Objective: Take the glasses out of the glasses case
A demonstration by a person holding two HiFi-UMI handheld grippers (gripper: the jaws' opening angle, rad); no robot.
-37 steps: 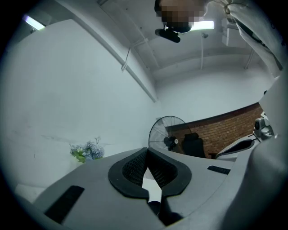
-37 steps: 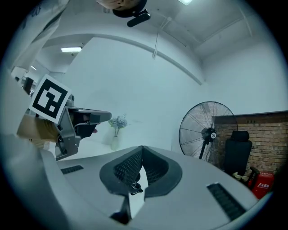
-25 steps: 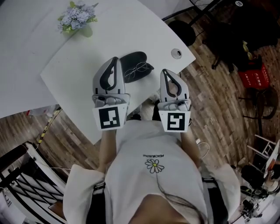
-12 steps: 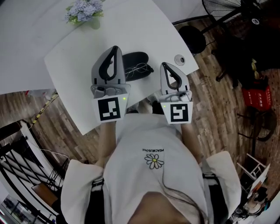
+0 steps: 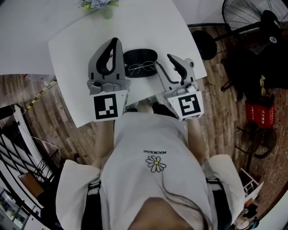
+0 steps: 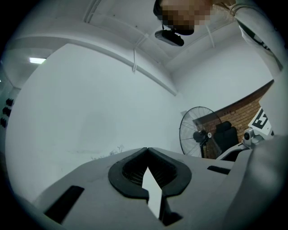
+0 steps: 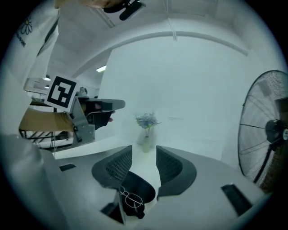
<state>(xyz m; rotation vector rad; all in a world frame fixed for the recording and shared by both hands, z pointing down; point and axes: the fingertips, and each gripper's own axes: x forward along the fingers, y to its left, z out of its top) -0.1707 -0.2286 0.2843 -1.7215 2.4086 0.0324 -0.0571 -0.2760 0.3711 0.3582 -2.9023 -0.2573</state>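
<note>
Black glasses case (image 5: 140, 57), white table (image 5: 76, 45)

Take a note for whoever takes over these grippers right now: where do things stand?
Left gripper: shut, empty, left of the glasses case.
Right gripper: jaws opening, nothing gripped, pointing toward the glasses case.
The glasses case lies open on the table between the grippers, with the glasses lying in it.
Done: case open. Left: grip the glasses and lift them out.

On my white table (image 5: 67, 49):
- black glasses case (image 5: 140, 56), open, with wire-rimmed glasses (image 5: 143, 68) at its near edge
- my left gripper (image 5: 116, 41), just left of the case
- my right gripper (image 5: 172, 57), just right of the glasses, jaws opening, nothing between them
- flower vase (image 5: 102, 6), far edge
</note>
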